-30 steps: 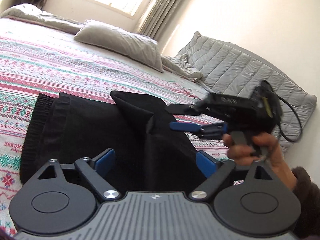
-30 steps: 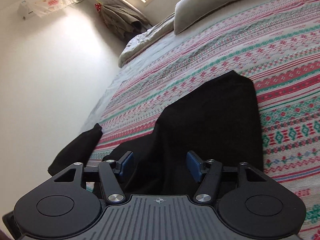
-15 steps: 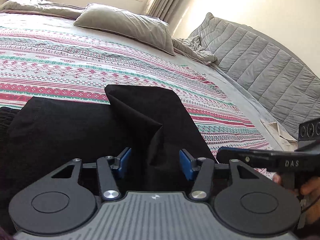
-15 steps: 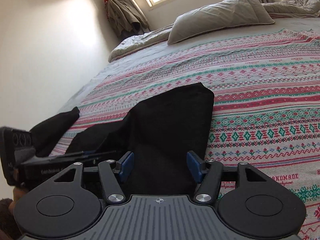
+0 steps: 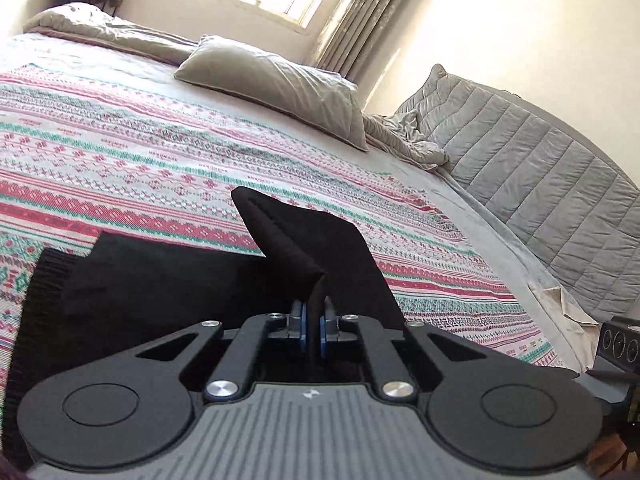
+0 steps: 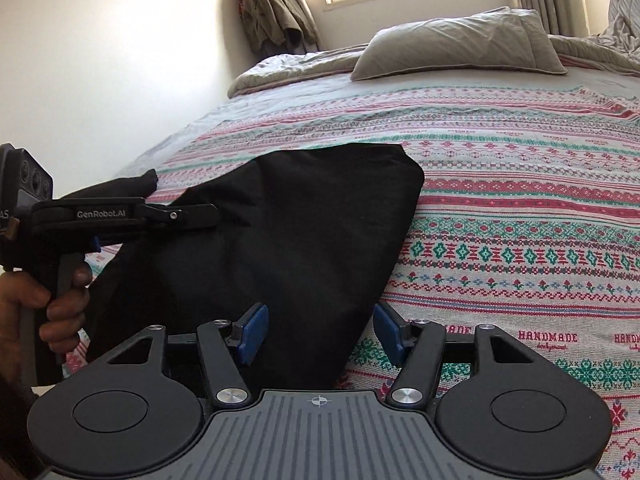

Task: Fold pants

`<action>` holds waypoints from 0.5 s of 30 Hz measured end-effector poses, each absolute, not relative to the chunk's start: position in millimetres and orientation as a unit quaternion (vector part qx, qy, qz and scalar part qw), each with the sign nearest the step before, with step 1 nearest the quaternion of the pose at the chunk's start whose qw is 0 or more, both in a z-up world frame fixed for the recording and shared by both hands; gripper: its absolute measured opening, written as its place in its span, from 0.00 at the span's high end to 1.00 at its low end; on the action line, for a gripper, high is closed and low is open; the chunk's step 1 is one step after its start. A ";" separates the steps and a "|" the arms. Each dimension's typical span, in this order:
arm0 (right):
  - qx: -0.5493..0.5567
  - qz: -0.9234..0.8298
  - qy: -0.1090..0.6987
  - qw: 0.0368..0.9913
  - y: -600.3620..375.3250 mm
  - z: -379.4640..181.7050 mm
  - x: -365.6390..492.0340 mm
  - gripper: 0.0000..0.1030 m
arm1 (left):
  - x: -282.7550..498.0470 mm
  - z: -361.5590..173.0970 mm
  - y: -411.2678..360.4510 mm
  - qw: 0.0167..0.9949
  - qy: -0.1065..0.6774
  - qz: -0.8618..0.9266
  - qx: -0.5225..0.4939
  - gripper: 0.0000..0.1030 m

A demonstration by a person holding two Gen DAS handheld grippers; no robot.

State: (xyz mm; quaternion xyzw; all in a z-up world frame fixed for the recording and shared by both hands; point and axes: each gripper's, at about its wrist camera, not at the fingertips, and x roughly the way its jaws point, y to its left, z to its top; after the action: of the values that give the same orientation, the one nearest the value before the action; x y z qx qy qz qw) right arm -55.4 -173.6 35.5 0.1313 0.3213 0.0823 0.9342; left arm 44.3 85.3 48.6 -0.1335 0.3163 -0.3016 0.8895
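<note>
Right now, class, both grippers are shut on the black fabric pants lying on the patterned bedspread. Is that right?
Not quite. Only the left gripper is shut on the black fabric pants. The right wrist view shows the right gripper open, its blue pads apart over the pants on the patterned bedspread.

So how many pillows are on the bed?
1 pillow that shows clearly, grey, lying at the far end of the bed below the window. More may hide among the rumpled grey bedding nearby.
</note>
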 end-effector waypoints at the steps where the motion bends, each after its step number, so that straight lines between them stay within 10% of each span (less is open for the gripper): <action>1: 0.132 0.084 0.320 0.934 -173.3 35.7 -56.0 0.42 | 42.6 52.8 91.5 0.893 0.310 -0.299 -0.131 0.80; 15: 0.126 0.094 0.335 0.929 -163.9 28.2 -50.3 0.43 | 43.4 58.3 179.4 0.913 0.304 -0.231 -0.146 0.80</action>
State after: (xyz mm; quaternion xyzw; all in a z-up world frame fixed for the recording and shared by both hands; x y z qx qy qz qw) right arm -50.3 -163.9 28.2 0.1259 0.3347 0.0939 0.9291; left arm 43.4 179.4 58.3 -0.1463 0.3041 -0.2305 0.9127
